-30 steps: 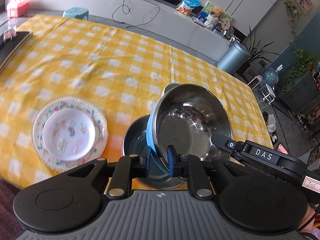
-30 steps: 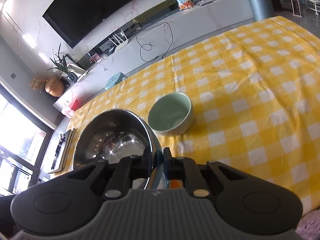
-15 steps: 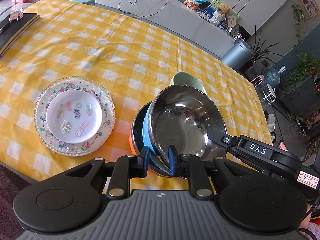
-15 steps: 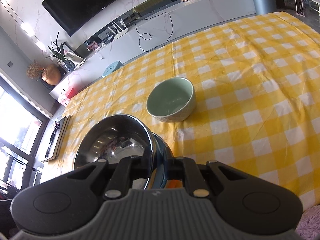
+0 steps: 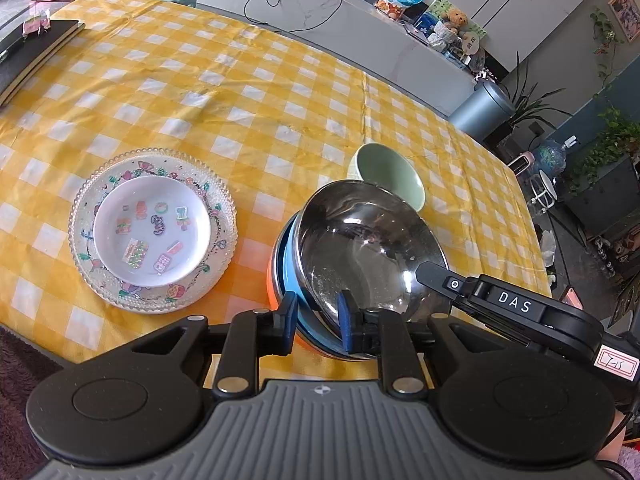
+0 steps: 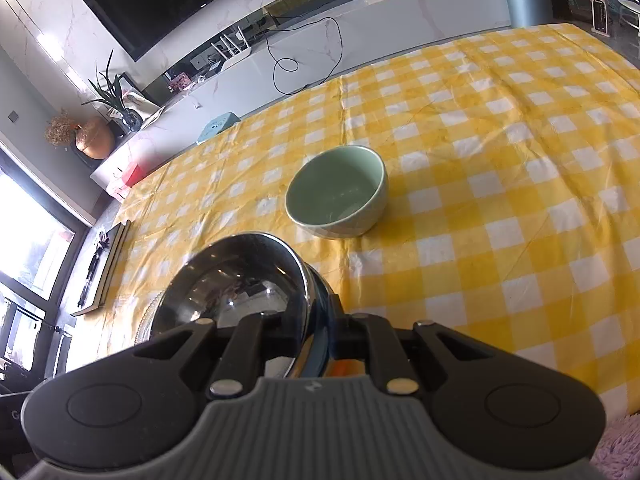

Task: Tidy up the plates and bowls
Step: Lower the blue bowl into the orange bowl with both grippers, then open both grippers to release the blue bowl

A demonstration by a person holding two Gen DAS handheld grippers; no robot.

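Compared with a second ago, the blue-walled steel bowl (image 5: pixel 368 248) has come down from a steep tilt and now sits nested in the orange-walled steel bowl (image 5: pixel 273 280) beneath it, leaning only slightly; the left gripper (image 5: pixel 318 322) has eased its pinch, its blue pads now straddling the near rim with a visible gap on the outer side. The right gripper (image 6: pixel 316 336) remains narrow, clamped on the same bowl's rim at the right, its black finger reaching over the edge in the left wrist view. Step in hand, by judgement: seating one steel bowl inside the other, nearly complete. The pale green ceramic bowl (image 6: pixel 338 192) stands upright on the yellow checked tablecloth (image 6: pixel 500 184) just beyond the stack, apart from it. To the left, a small white plate with stickers (image 5: pixel 151 230) already rests inside a clear patterned glass plate (image 5: pixel 152 308). The next move appears to call for both tools to let go fully and draw back clear of the rim without dragging the stack, then for the green bowl to be taken by its rim and set into the steel pair. Whether the top bowl sits fully level cannot be told.
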